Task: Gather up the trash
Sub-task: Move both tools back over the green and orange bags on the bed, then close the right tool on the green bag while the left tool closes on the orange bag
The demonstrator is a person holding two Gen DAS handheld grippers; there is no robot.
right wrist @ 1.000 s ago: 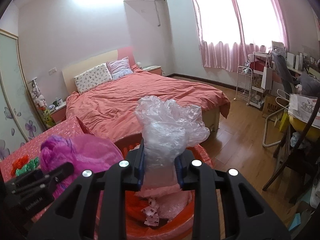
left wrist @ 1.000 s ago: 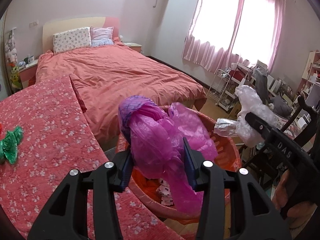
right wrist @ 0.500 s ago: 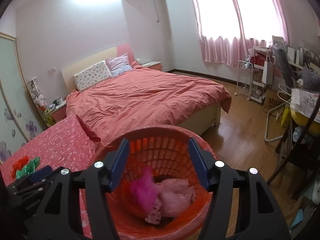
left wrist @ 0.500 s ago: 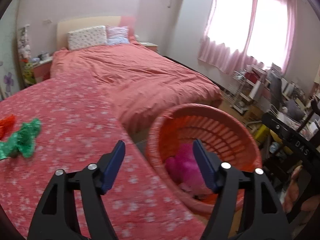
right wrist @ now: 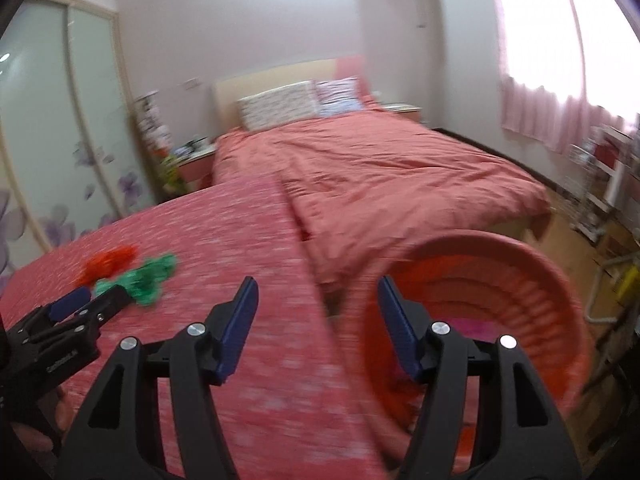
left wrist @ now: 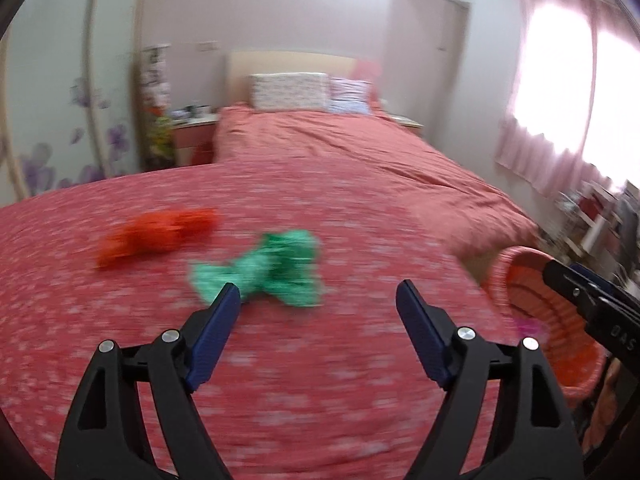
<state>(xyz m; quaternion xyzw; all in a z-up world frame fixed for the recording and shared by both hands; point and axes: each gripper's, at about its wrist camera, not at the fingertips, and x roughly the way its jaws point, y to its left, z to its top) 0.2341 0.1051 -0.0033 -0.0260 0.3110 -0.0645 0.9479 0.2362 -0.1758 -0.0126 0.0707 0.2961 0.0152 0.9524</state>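
From the left wrist, the left hand-held gripper is seen with its jaws wide and opening further; nothing lies between them. Just beyond the fingertips a green bag rests crumpled on the floral table, and an orange bag lies near it, farther off to the left, apart from it. The basket is glimpsed at the right edge, beside the table. The step in hand is judged to be the reach for the green bag. It would be done well if the jaws were brought down astride the thickest bunch and pressed close to the cloth before being shut, since thin film slips from a shallow pinch.

From the right wrist, the right hand-held gripper is seen about half open and empty, held over the table's edge beside the basket, where something pink can be made out, blurred. The orange bag is best left to this gripper, approached from the side to stay clear of the left one.

Counted: two bags on the table, one green and one orange; one basket; two grippers.
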